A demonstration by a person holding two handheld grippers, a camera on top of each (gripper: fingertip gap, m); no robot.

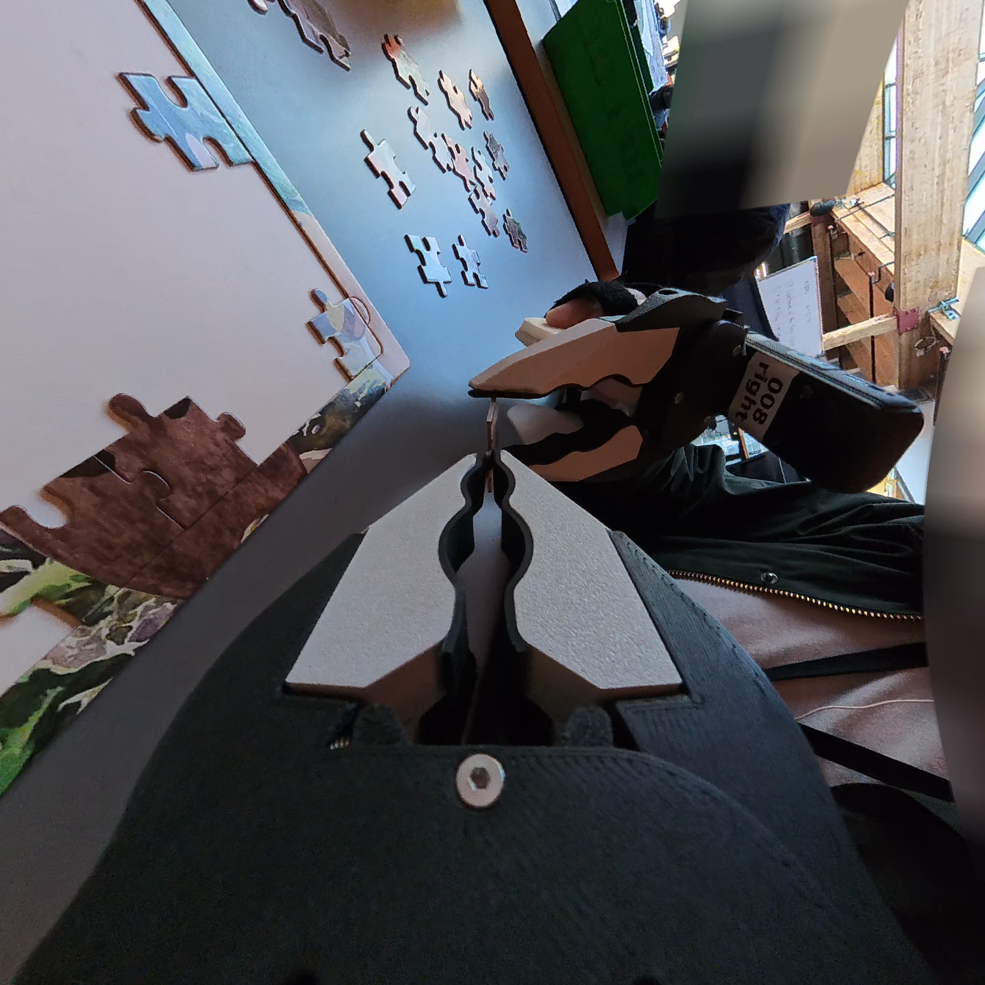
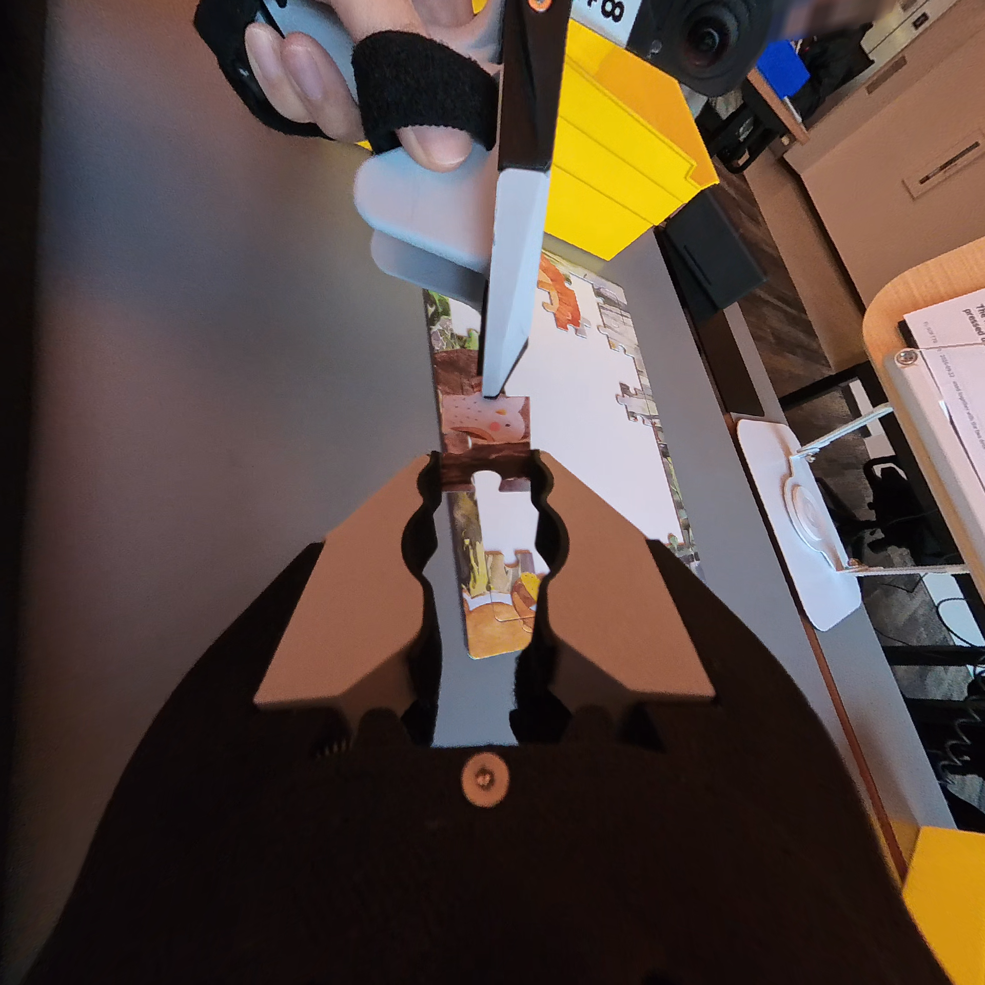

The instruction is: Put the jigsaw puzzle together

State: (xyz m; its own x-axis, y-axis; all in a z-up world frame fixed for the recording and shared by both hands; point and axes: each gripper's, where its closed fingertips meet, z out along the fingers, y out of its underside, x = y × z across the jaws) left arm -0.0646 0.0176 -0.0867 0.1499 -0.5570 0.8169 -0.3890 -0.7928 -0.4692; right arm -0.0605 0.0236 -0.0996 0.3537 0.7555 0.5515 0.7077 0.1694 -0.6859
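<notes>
Both tools meet on one puzzle piece held in the air near the table edge: the left gripper pinches its thin edge, and the right gripper clamps across its width (apparently a handover). The puzzle board is mostly bare, with only border patches filled. Many loose pieces lie far off on the table, so most work remains.

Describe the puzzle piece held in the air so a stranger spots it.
Find the grey table with the white puzzle tray; beside it the left tongs and right tongs meet. Pinched between them is the pink dotted cardboard puzzle piece with a brown band, the only one off the table.
</notes>
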